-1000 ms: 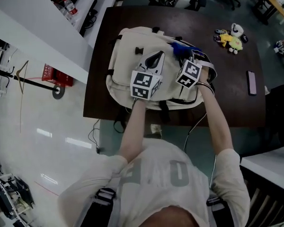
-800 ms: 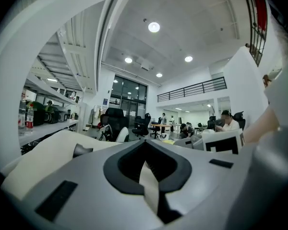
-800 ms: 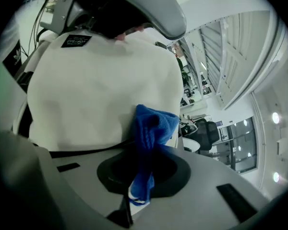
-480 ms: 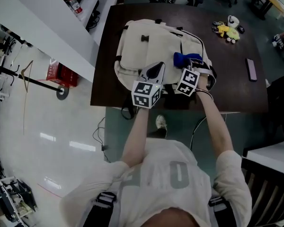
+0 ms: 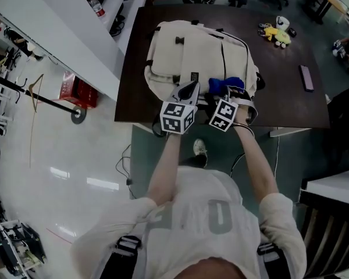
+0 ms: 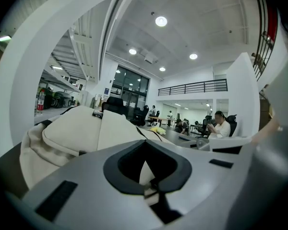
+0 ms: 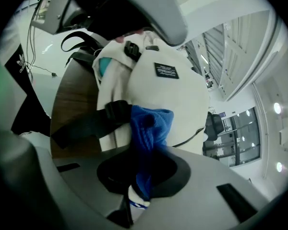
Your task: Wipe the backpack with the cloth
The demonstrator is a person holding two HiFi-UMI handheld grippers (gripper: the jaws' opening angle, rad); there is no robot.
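Both forearms reach straight forward, side by side, over the counter's (image 5: pixel 282 95) near edge. The left claw (image 5: pixel 190 89) rests low on the backpack (image 5: pixel 186 54), its jaws drawn together. A sliver of cream fabric shows right where they meet; whether it is pinched, I cannot tell.

The backpack is cream with black trim, a small black label and a black buckle. It lies flat, front panel up, on the left half of the dark counter. Its length seems to run away from the person, and a black strap (image 7: pixel 86 123) trails at its near end.

The right claw (image 7: pixel 133 200) is clamped on the bunched blue cloth (image 7: pixel 149 133), which presses on the backpack's near right part.
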